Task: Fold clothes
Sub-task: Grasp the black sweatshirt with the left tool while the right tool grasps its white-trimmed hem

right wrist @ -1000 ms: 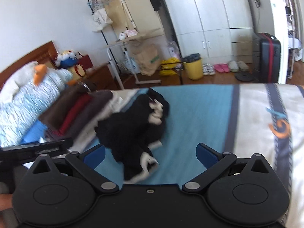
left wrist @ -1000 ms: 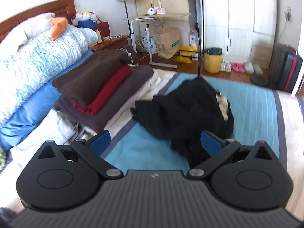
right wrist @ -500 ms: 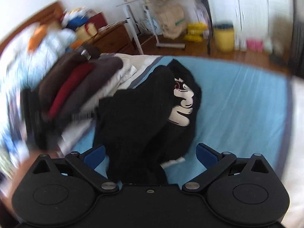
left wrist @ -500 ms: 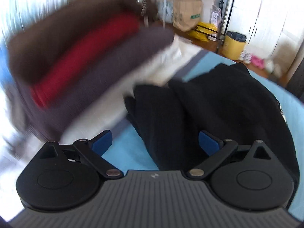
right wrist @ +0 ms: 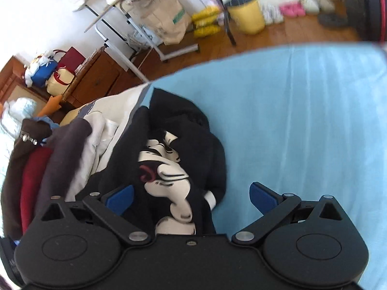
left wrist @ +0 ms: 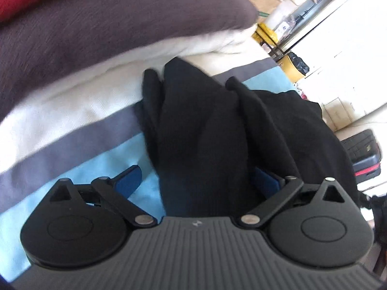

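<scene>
A crumpled black garment (right wrist: 183, 149) (a white cartoon print (right wrist: 167, 166) showing on its folds) lies on the blue sheet (right wrist: 302, 120), just beside a stack (right wrist: 48, 164) of folded brown, red and grey clothes. The left gripper (left wrist: 196, 178) has its jaws spread wide, a fold of the garment (left wrist: 205, 133) lying between its blue pads (left wrist: 128, 177). The right gripper (right wrist: 191, 195), also spread wide, sits over the garment's print, with a yellow bin (right wrist: 246, 15) on the floor beyond the garment.

I count one black shirt (right wrist: 169, 159), four folded clothes (right wrist: 48, 169) stacked, one yellow bin (right wrist: 246, 14).
</scene>
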A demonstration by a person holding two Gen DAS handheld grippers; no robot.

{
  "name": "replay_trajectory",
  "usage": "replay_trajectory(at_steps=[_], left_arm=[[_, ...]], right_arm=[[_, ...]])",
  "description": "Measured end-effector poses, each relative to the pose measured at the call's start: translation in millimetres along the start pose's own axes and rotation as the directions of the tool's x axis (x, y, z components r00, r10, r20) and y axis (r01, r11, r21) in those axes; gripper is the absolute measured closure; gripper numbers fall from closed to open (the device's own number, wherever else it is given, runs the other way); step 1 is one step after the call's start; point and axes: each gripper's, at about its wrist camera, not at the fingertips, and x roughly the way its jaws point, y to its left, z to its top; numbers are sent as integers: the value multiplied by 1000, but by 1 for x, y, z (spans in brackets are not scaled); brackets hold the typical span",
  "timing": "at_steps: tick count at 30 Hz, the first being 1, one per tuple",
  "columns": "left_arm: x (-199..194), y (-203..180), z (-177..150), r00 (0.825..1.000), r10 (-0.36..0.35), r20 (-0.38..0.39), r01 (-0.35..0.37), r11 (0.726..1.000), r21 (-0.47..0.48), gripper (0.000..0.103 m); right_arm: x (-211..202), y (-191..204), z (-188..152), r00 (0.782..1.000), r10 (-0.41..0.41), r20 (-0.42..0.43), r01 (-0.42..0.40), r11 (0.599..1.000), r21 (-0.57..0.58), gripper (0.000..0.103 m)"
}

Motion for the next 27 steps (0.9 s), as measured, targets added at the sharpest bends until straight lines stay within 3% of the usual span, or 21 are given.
replay_trajectory(at_steps=[4,5,6,8,9,10,12,17,19,22,27], left_arm=[[19,-2,-6,994,-105,-27,103,994,-44,7],[21,-3,-8,991,-131,-35,129,990,-49,9],[20,-5,-9,987,-156,-45,154,987,-45,12],[19,-10,-13,976,-208,-66,205,978,-38,37],[18,-13,-15,970,-233,-77,231,972,-34,42],[17,-15,-17,962,-258,-87,256,966,-31,50],[15,-20,-20,946,-307,-108,306,952,-26,51],[11,-32,-29,891,-424,-162,427,904,-17,57],[10,-36,-33,864,-469,-184,474,880,-16,57],[-13,-53,-52,822,-523,-226,542,840,24,57],[-60,-101,-99,740,-588,-326,653,744,142,57]], right_arm=[[29,-9,-5,993,111,-48,-108,992,66,5],[30,-4,-8,992,119,-32,-119,993,29,8],[30,1,-12,989,144,-20,-144,989,-10,16],[33,6,-20,978,206,-39,-207,978,-26,42],[34,6,-23,968,246,-55,-247,969,-10,61],[35,7,-27,957,281,-69,-281,960,2,67],[32,13,-35,955,290,-68,-292,956,-26,77],[11,28,-48,933,349,-85,-353,935,-39,81],[-11,28,-54,936,345,-65,-349,935,-58,81],[-53,16,-71,919,394,-16,-394,918,-41,81],[-154,1,-118,942,334,43,-326,936,-133,81]])
